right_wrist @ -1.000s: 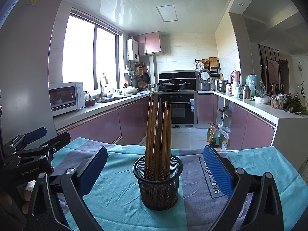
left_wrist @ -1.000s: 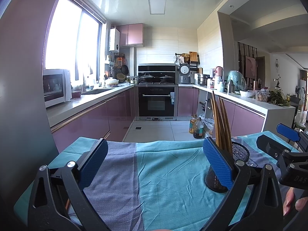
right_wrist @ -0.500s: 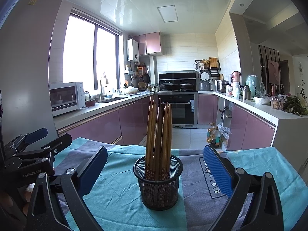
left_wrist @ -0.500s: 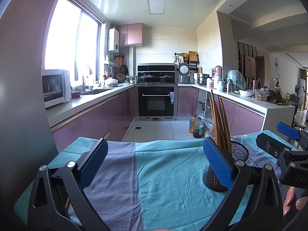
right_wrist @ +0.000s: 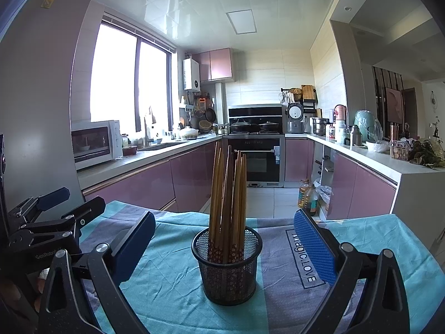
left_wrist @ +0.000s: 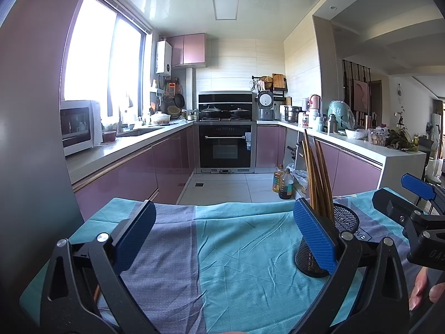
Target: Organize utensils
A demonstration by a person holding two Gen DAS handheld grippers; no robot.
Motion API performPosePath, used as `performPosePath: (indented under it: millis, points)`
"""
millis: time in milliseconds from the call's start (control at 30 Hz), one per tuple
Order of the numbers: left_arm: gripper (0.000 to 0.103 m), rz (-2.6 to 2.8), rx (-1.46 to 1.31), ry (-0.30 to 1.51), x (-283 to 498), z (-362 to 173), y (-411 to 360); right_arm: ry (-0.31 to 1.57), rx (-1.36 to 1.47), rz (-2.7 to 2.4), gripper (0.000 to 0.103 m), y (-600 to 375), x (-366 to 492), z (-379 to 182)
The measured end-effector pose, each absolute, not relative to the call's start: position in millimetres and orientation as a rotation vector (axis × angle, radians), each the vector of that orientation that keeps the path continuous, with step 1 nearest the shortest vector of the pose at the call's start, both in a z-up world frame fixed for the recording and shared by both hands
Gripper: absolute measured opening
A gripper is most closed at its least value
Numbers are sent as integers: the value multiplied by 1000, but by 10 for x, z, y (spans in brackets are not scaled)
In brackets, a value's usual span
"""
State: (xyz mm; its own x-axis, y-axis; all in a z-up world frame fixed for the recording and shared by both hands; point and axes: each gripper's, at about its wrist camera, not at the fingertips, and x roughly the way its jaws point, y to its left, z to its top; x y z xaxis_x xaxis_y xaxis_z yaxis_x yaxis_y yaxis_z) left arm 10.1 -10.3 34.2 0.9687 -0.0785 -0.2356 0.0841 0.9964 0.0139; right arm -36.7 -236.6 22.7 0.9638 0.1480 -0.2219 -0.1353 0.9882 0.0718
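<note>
A black mesh holder stands upright on the teal and grey cloth, with several wooden chopsticks standing in it. My right gripper is open and empty, its blue pads either side of the holder at a short distance. In the left wrist view the holder shows partly behind the right pad, with the chopsticks above it. My left gripper is open and empty over bare cloth, left of the holder.
The table's far edge drops to the kitchen floor. Purple cabinets and counters line both sides, an oven stands at the back. Oil bottles stand on the floor. The other gripper shows at the right edge.
</note>
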Motion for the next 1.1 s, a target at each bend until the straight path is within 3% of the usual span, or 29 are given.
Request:
performPosePath:
  millis: [900, 1100]
  points:
    - [97, -95, 41, 254, 129, 291, -98, 243, 54, 153, 96, -2352, -342, 209]
    - [97, -94, 21, 322, 286, 208, -10, 324, 57, 107, 97, -2590, -208, 81]
